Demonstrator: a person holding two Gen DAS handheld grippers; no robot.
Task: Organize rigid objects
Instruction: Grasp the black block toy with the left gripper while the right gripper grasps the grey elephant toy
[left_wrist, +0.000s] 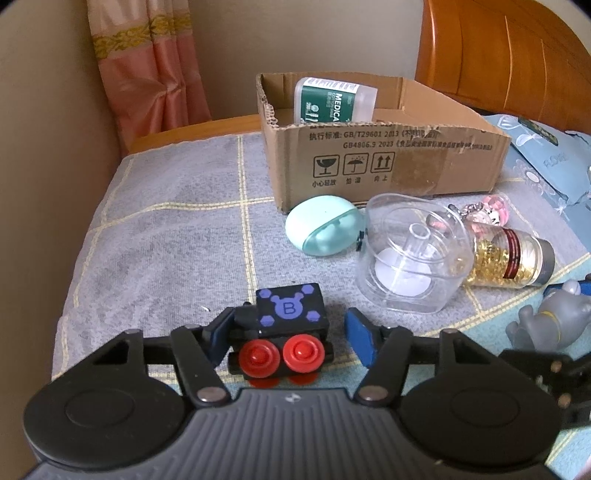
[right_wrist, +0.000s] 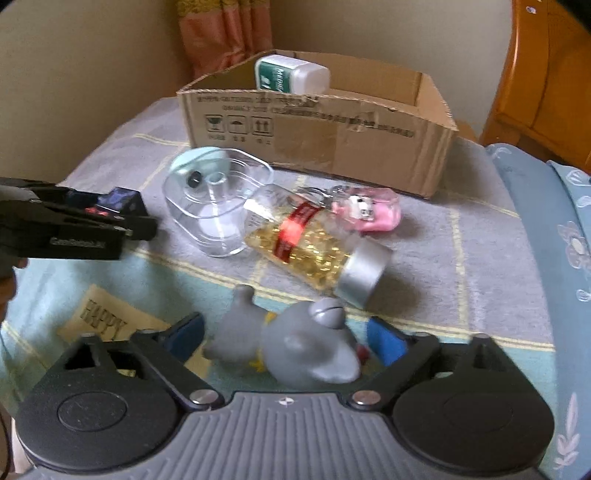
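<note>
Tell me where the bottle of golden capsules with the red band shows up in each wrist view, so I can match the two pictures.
Left wrist view: the capsule bottle lies at the right edge, partly behind the clear plastic container, cap pointing right.
Right wrist view: the bottle lies in the middle, just beyond the grey toy figure, silver cap toward the lower right.
Shared landmark: the cardboard box behind it.

Looking forward and down along each gripper, close above the bed (left_wrist: 166, 229). Left view low beside the toy train (left_wrist: 284, 325), facing the cardboard box (left_wrist: 388, 166). Right view further right, over the grey figure (right_wrist: 295, 347), facing the same box (right_wrist: 314, 133). Shared: box, clear container (left_wrist: 410, 254), capsule bottle (right_wrist: 314, 247).
</note>
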